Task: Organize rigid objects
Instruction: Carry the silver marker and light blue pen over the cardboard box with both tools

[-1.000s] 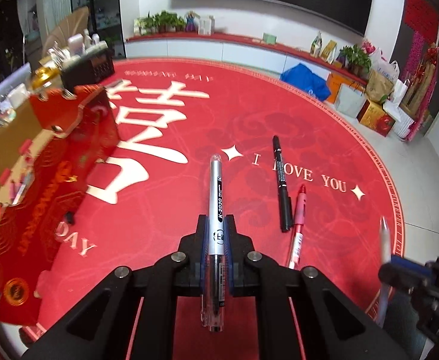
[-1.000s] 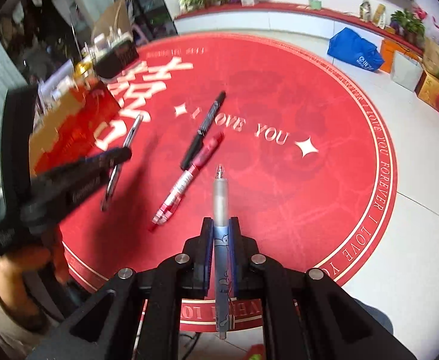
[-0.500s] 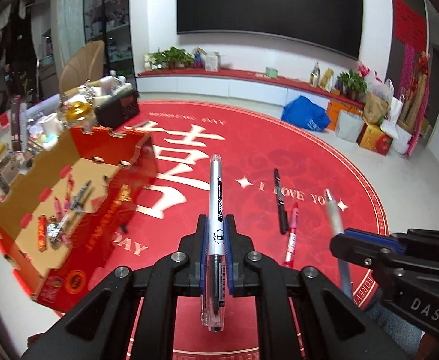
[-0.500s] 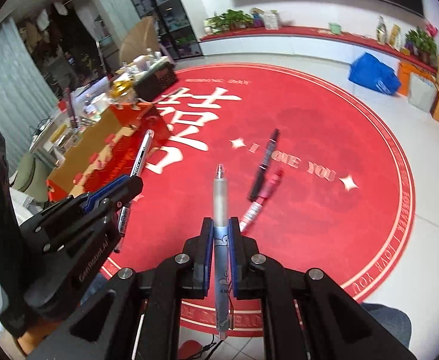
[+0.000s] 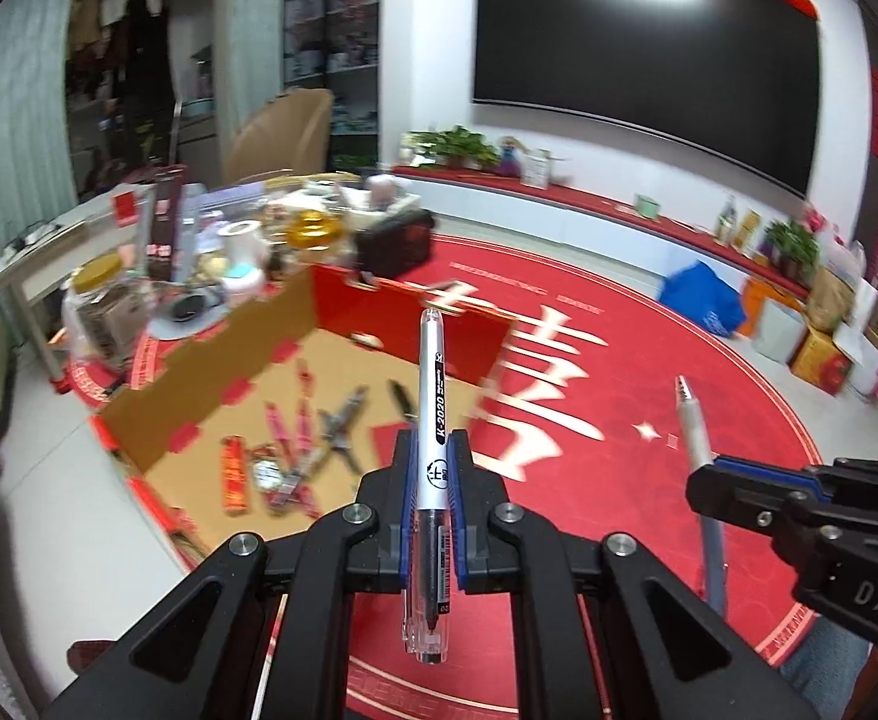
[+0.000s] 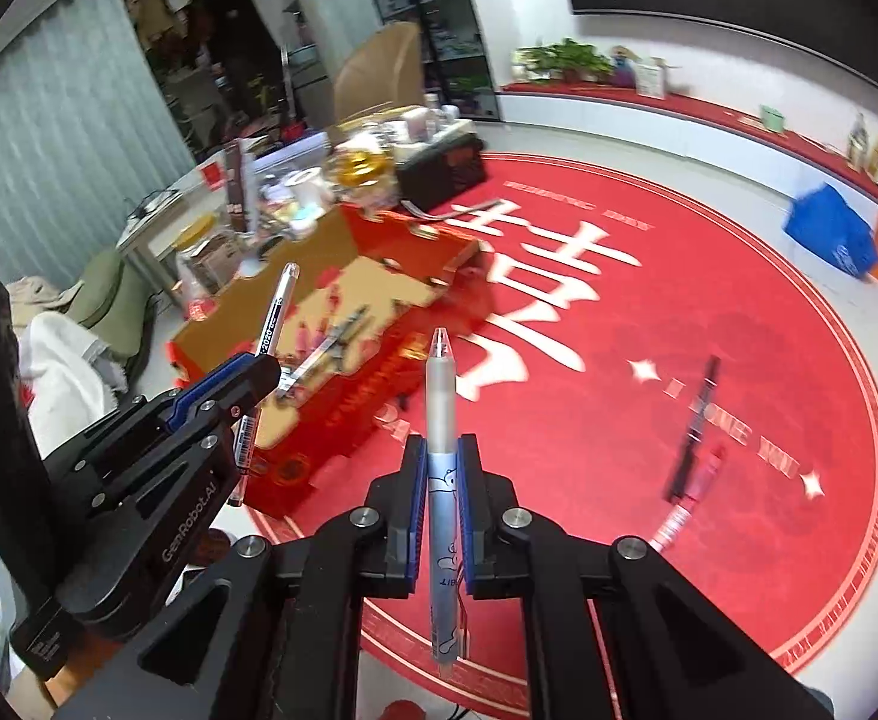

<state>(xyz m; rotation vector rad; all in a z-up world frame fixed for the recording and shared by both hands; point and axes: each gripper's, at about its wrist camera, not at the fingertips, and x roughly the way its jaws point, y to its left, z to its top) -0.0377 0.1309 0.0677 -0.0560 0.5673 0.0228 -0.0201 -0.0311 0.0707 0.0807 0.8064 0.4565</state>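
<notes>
Red rug, two pens held aloft

White pen (image 5: pixel 432 420) is clamped in left gripper (image 5: pixel 431 468), frosted pen (image 6: pixel 442 420) in right gripper (image 6: pixel 442 480). Box (image 5: pixel 210 360) sits at rug (image 5: pixel 619 372) edge; open floor lies beyond. Two pens (image 6: pixel 694 450) are left on rug.

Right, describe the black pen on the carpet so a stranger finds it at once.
Start at the round red carpet and find the white "I LOVE YOU" lettering. The black pen lies across those words. Its only neighbour, a red pen, lies alongside and is shorter, with a clear barrel.
</notes>
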